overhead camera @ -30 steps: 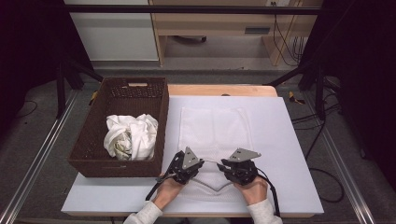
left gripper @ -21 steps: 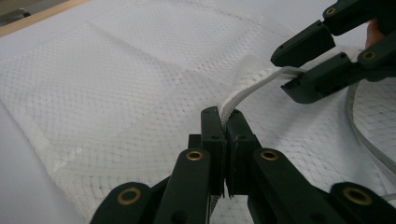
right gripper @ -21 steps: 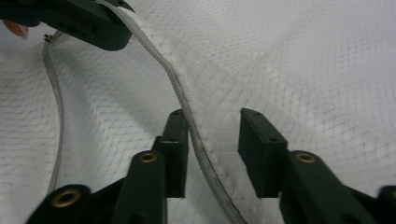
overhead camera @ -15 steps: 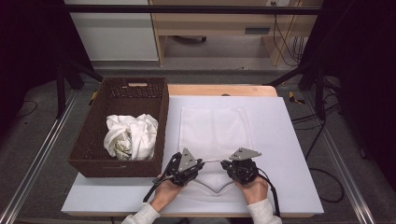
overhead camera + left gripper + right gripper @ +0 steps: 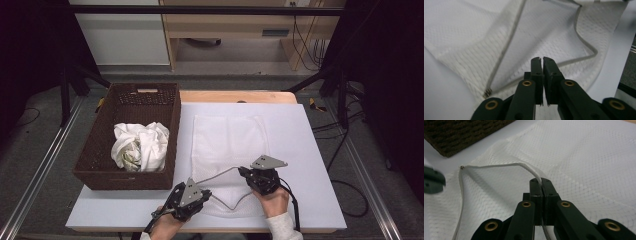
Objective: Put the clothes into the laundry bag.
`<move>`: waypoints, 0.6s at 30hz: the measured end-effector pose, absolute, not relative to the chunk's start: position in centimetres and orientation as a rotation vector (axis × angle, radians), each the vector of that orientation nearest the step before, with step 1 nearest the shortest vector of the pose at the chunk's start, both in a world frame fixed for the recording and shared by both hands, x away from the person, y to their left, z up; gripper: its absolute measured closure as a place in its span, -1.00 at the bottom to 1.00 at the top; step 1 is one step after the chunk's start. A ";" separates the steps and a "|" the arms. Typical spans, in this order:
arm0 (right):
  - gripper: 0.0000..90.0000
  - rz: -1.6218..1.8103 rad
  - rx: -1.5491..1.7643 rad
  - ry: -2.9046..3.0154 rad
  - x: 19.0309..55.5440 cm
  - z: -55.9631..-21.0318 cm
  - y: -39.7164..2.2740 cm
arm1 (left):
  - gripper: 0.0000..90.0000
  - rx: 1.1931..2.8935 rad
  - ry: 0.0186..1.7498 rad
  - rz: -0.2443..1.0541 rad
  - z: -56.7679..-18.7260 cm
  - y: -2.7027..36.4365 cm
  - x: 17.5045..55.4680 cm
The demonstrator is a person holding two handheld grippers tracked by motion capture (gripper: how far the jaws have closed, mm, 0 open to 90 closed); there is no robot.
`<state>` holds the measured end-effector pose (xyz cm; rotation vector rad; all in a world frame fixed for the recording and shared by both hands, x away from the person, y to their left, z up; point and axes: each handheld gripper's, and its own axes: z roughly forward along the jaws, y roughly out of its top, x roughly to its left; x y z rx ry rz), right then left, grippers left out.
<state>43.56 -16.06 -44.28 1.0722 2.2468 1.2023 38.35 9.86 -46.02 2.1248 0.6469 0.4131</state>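
Claws are both at the near end of the white mesh bag [image 5: 227,145], which lies flat on the table [image 5: 310,150]. Right claw [image 5: 540,180] has just pinched shut on the bag's zipper edge [image 5: 499,165]. Left claw [image 5: 541,60] opened a little and snapped shut again on the lower edge, and its hand has slid away toward the brown basket [image 5: 95,155]. Now the mouth of the bag gapes wider than a second ago. I think the bundled cloth [image 5: 140,146] in the basket goes in next.
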 end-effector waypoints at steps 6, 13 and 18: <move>0.98 1.246 1.050 2.202 43.7 -43.2 -16.0 | 0.97 2.152 0.688 0.369 -48.1 10.2 38.3; 0.97 1.345 1.013 2.099 43.3 -41.4 -16.4 | 0.97 2.159 0.706 0.367 -48.9 10.4 38.6; 0.98 1.364 1.002 2.080 43.0 -41.2 -16.4 | 0.85 2.152 0.704 0.384 -48.9 10.3 38.4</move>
